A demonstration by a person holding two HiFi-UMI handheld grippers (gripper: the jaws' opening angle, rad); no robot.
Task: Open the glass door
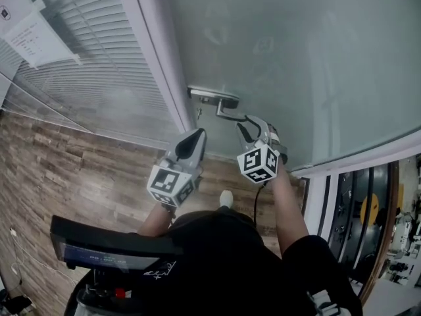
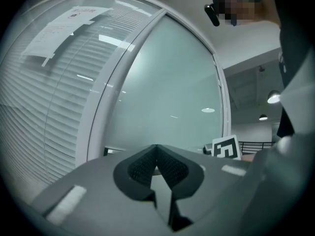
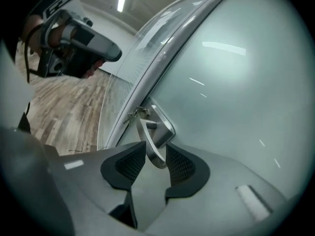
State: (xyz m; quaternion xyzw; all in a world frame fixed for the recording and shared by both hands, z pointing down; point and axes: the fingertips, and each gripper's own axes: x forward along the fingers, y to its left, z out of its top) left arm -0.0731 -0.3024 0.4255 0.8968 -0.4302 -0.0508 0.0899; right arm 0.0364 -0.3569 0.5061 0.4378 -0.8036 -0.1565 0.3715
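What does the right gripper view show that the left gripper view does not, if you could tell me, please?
Only the right gripper view: the door handle lever, between the open jaws of the right gripper, a key beside it, and the wood floor. Only the left gripper view: the window blinds and a paper notice taped over them. Both: the frosted glass door, its white frame and ceiling lights.

Handle point(image 1: 220, 101) on glass door point(image 1: 302, 58), at left edge; blinds point(image 1: 99, 64) further left. Handle end between right gripper point(image 1: 255, 128) jaws; left gripper point(image 1: 195, 139) alongside, left.
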